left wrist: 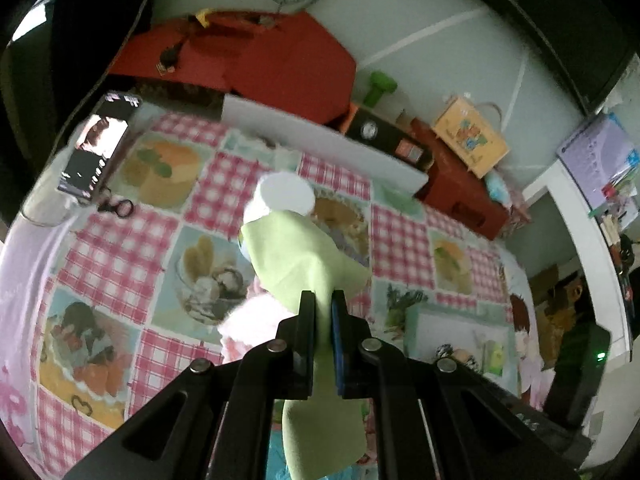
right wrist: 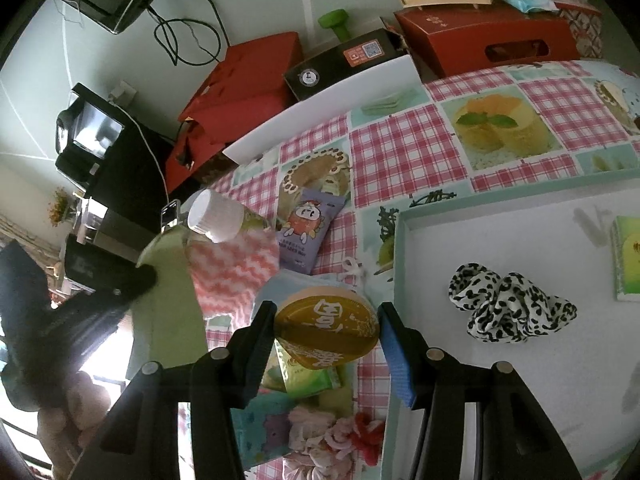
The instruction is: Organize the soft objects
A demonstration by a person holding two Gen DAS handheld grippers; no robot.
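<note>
The left tongs [left wrist: 323,300] are clenched on a pale green cloth [left wrist: 296,256], which hangs lifted above the desk [left wrist: 120,264] with its patchwork-print cover; the cloth drapes both ahead of the jaws and back under them. In the right wrist view the same cloth [right wrist: 172,304] hangs in the air at the left, clear of the pile below. The right tongs [right wrist: 326,312] stand released, their jaws spread on either side of a round yellow tin [right wrist: 326,330] without visibly touching it.

Beyond the right tongs lie a pink zigzag cloth [right wrist: 236,272], a purple snack packet [right wrist: 306,232] and a capped bottle [right wrist: 218,218] on its side. To the right sits a shallow white tray [right wrist: 400,248], already holding a black-and-white spotted scrunchie [right wrist: 508,308], so it is probably the place for soft things.

The risks look plain. The cloth's trailing end could drag across the bottle or the tin and roll or shift them as it is carried toward the tray. The grip sits on a narrow fold, so the cloth might slip out in transit. The tin is hard; closing on it would likely be a sorting mistake.
</note>
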